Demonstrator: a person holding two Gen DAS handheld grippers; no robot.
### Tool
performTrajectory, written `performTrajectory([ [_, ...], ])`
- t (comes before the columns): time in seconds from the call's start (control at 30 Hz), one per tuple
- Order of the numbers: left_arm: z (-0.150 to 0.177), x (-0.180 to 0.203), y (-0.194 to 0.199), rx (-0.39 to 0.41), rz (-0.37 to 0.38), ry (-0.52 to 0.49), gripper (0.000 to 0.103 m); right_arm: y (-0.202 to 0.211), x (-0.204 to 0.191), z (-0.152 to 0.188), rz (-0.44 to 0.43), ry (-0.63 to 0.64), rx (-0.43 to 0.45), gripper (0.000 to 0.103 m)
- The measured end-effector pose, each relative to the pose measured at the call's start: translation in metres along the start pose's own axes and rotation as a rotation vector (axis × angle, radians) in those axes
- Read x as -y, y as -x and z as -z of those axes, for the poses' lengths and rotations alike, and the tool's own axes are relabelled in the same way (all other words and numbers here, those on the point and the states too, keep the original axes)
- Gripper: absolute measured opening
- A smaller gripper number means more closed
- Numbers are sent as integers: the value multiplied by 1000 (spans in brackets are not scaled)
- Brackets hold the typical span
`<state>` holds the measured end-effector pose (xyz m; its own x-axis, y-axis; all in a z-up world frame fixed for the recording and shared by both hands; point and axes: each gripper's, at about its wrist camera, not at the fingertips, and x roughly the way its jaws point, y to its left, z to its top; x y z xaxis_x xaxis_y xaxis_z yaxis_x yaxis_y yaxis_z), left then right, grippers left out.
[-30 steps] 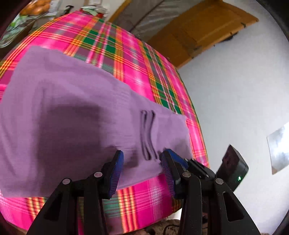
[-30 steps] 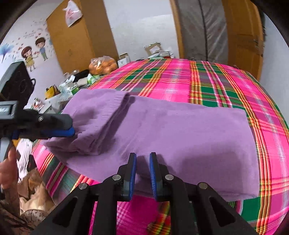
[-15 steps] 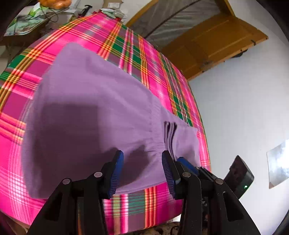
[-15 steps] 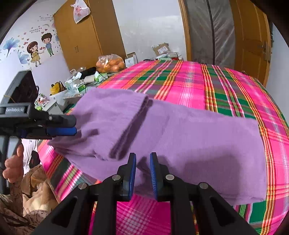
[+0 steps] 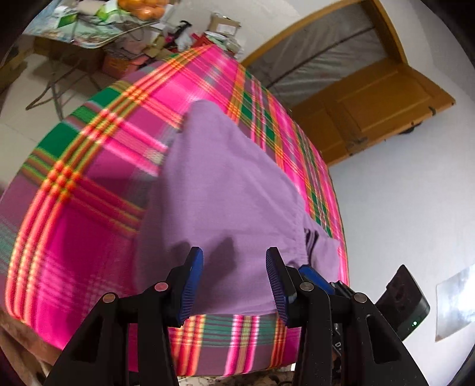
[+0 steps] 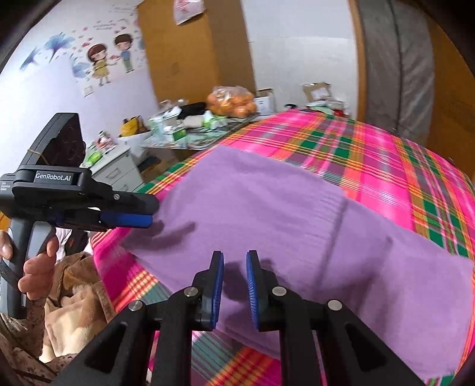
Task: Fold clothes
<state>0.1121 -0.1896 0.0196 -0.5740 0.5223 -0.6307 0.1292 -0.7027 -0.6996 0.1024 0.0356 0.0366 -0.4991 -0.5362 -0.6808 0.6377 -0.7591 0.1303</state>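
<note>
Plaid bedspread (image 5: pixel 89 225) carries purple garment (image 5: pixel 225 190); left claw (image 5: pixel 234 264) seemingly empty, parted.

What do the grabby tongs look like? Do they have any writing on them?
Both tongs are black plastic with silver rivets and ridged blue pads. In the right wrist view, the left one has a pistol-style handle, a boxy black top, and white lettering reading "GenRobot.AI". A hand grips the handle beside brown patterned clothing.

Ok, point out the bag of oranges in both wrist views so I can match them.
Left wrist: bag of oranges at the top edge, left of centre, cropped.
Right wrist: upper middle, on the cluttered side table.
Shared landmark: the purple garment on the plaid cloth.
</note>
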Motion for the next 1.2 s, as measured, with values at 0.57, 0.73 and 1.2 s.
performTrajectory([
  [0.57, 1, -44, 15, 16, 17, 116, 46, -27, -62, 6, -170, 170, -101, 17],
  [0.73, 3, -48, 14, 8, 34, 133, 46, -40, -79, 12, -224, 206, -145, 21],
  [1.2, 9, -57, 23, 19, 60, 159, 46, -47, -94, 3, -228, 180, -93, 37],
])
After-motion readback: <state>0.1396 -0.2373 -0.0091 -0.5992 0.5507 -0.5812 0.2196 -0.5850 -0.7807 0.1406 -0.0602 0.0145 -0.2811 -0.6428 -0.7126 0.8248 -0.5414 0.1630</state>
